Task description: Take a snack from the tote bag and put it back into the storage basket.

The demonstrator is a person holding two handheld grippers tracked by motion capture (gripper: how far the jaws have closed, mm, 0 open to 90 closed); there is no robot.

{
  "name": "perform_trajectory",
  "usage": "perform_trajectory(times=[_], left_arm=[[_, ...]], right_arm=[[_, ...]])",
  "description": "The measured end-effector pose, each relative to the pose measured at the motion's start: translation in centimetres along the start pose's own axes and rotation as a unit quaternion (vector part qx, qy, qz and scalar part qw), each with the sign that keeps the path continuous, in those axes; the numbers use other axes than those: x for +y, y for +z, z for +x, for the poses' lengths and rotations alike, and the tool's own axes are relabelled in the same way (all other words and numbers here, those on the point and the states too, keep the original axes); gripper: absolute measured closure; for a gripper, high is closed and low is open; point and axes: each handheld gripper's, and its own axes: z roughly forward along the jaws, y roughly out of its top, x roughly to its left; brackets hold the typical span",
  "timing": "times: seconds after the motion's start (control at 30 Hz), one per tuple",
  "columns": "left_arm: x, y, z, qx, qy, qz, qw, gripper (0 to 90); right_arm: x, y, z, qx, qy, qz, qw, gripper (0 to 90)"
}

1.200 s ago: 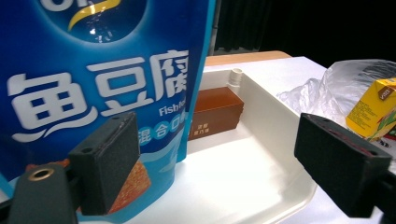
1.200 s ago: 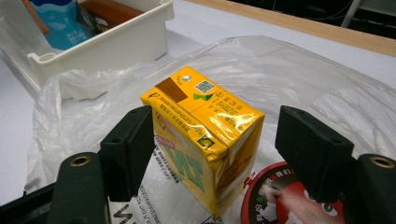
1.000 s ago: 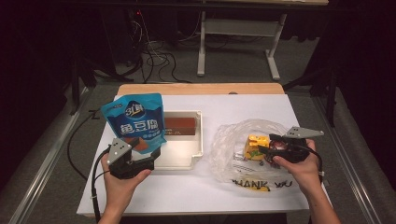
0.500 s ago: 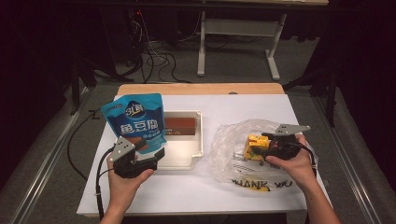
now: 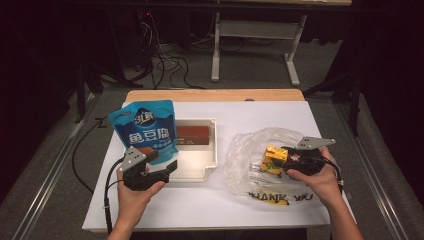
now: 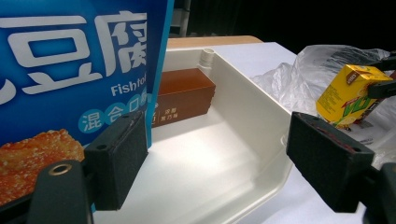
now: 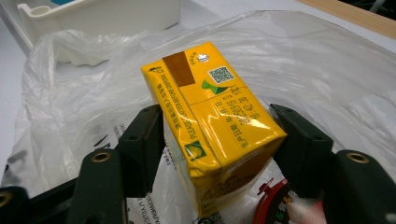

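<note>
A yellow drink carton (image 7: 205,93) lies tilted inside a crumpled clear plastic bag (image 7: 70,93) at the right of the table. My right gripper (image 7: 215,116) has just been closing, and its pads now press on both sides of the carton (image 5: 274,156). My left gripper (image 5: 162,165) is open at the front of a white tray (image 5: 212,150). A tall blue snack pouch (image 5: 145,130) stands upright by its left jaw, and only the tray floor lies between the jaws. In the left gripper view the pouch (image 6: 79,70) is behind the left pad (image 6: 121,154).
A brown box (image 5: 192,134) lies along the tray's back wall. A red-capped item (image 7: 275,205) sits in the bag under the carton. A white sheet (image 5: 250,115) covers the table, with a wooden edge (image 5: 215,95) behind. Dark floor and cables surround it.
The right gripper's jaws have closed in onto the yellow carton. The left hand has barely shifted beside the pouch.
</note>
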Motion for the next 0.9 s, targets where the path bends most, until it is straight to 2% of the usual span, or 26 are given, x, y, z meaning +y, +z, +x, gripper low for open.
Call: perform_trajectory(times=[0.13,0.2,0.33,0.43,0.53,0.6,0.63,0.77,0.9], left_arm=[[0.0,0.1,0.0,-0.001,0.001,0.003,1.0,21.2],[-0.1,0.1,0.0,-0.002,0.001,0.004,1.0,21.2],[-0.1,0.1,-0.1,-0.002,0.003,0.005,1.0,21.2],[-0.1,0.1,-0.1,-0.003,0.002,0.004,1.0,21.4],[-0.1,0.2,-0.3,-0.009,0.004,0.007,0.9999,21.7],[-0.2,0.3,-0.4,-0.011,0.008,0.008,0.9999,21.8],[-0.2,0.4,-0.5,-0.013,0.009,0.009,0.9998,21.9],[-0.3,0.6,-0.8,-0.018,0.013,0.012,0.9997,21.9],[-0.3,0.7,-0.9,-0.02,0.012,0.013,0.9996,21.9]], right_arm=[[-0.3,-0.2,0.0,0.021,0.004,-0.006,0.9998,41.7],[-0.4,0.2,-0.1,0.018,0.008,0.001,0.9998,38.9],[-0.7,1.3,-0.1,0.016,0.009,0.013,0.9998,39.4],[-0.6,1.5,0.0,0.013,0.011,0.016,0.9997,39.4],[-0.8,1.4,0.2,0.022,0.004,0.013,0.9997,50.5],[-0.8,1.4,0.2,0.028,0.006,0.012,0.9995,50.6],[-0.9,1.4,0.4,0.025,-0.001,0.008,0.9997,50.8],[-0.9,1.4,0.6,0.02,0.001,0.006,0.9998,50.8],[-0.9,1.7,0.4,0.026,0.022,-0.013,0.9993,47.3]])
